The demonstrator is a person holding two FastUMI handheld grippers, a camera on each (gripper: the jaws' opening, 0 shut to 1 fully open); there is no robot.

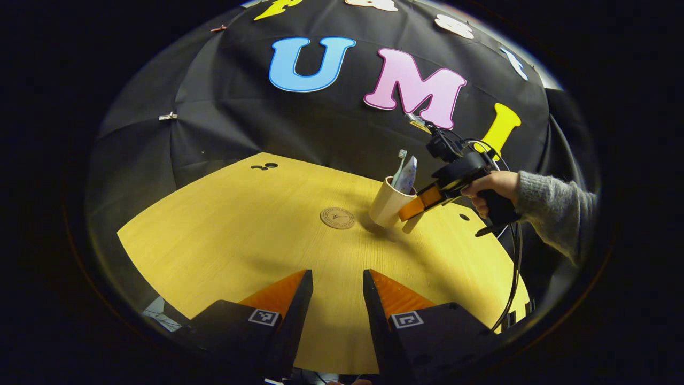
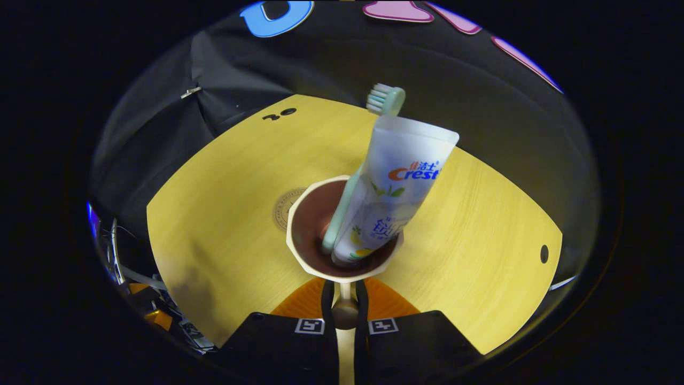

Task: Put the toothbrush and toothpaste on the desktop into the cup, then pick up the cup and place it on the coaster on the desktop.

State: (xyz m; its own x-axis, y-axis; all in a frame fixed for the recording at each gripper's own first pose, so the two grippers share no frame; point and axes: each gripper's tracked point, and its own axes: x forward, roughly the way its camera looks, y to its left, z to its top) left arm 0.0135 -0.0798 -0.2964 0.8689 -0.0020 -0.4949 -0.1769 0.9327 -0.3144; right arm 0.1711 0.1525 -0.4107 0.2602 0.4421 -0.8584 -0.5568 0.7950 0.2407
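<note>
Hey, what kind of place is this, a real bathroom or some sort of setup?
Most likely a staged recording booth, not a bathroom: a bare wooden desktop backed by draped black cloth, and a person's hand working a cabled right gripper on the cup.

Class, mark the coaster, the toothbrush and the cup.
coaster [image 1: 337,218]: left gripper view, centre of the round disc.
toothbrush [image 2: 386,99]: right gripper view, bristle head.
cup [image 1: 388,205]: left gripper view, outer wall.

Black grippers, orange fingers [image 1: 278,294], square markers; grey knit sleeve [image 1: 553,206].
</note>
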